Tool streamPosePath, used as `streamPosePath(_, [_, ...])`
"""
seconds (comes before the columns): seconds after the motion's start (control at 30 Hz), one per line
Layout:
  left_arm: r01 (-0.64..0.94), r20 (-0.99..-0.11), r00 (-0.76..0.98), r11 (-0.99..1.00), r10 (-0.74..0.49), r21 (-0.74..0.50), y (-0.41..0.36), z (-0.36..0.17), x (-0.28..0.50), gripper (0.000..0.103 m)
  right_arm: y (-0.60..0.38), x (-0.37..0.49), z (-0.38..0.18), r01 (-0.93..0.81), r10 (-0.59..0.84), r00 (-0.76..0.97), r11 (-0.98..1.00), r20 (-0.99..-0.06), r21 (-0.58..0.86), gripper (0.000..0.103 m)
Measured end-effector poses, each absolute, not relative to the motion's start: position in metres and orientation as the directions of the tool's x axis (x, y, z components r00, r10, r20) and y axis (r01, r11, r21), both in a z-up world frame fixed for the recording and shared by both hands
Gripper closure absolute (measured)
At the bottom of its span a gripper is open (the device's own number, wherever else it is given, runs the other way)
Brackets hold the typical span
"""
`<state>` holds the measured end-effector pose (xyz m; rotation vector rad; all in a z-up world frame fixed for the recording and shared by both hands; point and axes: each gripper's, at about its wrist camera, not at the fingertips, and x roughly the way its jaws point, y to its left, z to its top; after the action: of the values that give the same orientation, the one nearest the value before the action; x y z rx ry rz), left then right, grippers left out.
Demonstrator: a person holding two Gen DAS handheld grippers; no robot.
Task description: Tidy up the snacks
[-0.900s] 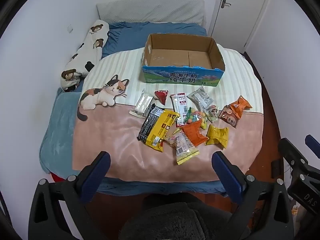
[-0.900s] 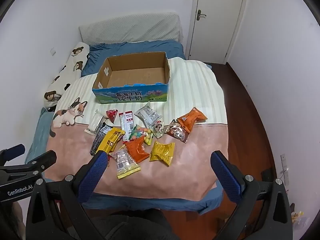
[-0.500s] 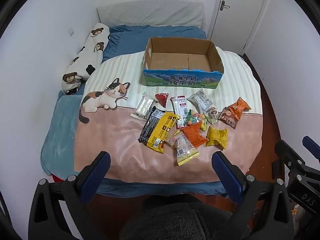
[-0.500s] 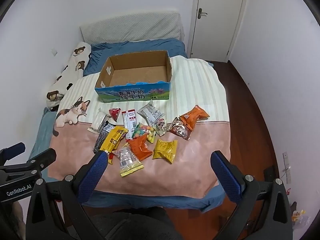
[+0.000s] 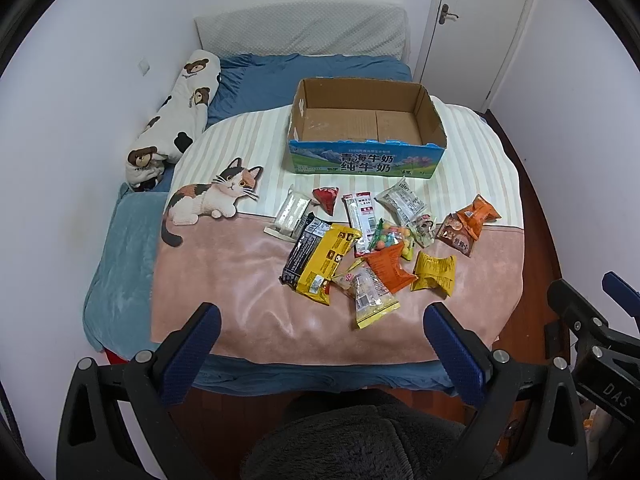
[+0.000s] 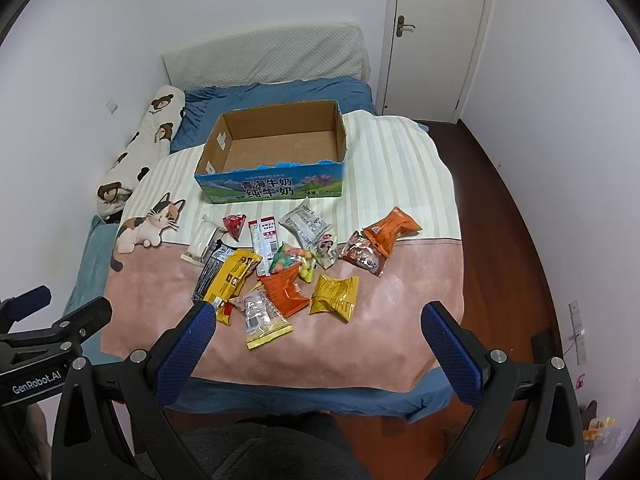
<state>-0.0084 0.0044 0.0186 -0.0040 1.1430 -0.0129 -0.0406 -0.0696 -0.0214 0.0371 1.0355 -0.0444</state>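
Several snack packets [image 5: 372, 240] [image 6: 288, 264] lie scattered on the pink part of the bed blanket [image 5: 224, 280]: yellow, orange, red, silver and clear ones. Behind them stands an empty cardboard box [image 5: 366, 164] [image 6: 272, 188] with a blue printed front. My left gripper [image 5: 320, 322] hangs open above the bed's near edge, nothing between its blue fingers [image 5: 192, 344]. My right gripper [image 6: 318, 320] is also open and empty, held short of the packets. Each gripper shows at the edge of the other's view.
A bear-print bolster [image 5: 176, 120] lies along the left wall, a grey pillow [image 5: 304, 32] at the head. The blanket has a cat print [image 5: 212, 200]. A white door [image 6: 436, 40] and dark wood floor [image 6: 504, 220] are to the right. Dark fuzzy clothing [image 5: 360, 440] fills the bottom.
Both views have shifted slightly, the bed sliding a little down and right in frame. The grippers stay open and the packets and box have not moved.
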Motion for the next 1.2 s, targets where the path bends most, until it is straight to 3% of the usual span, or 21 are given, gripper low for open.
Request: streamPosePath(1.2, [0.015,-0.898,0.440,1.000,0.015,0.024,0.0015,0.0245,-0.0175,0.000,-0.0733,-0.0440,-0.0127,0.062,-0.019,0.524,0.998,-0.851,0.016,0.000])
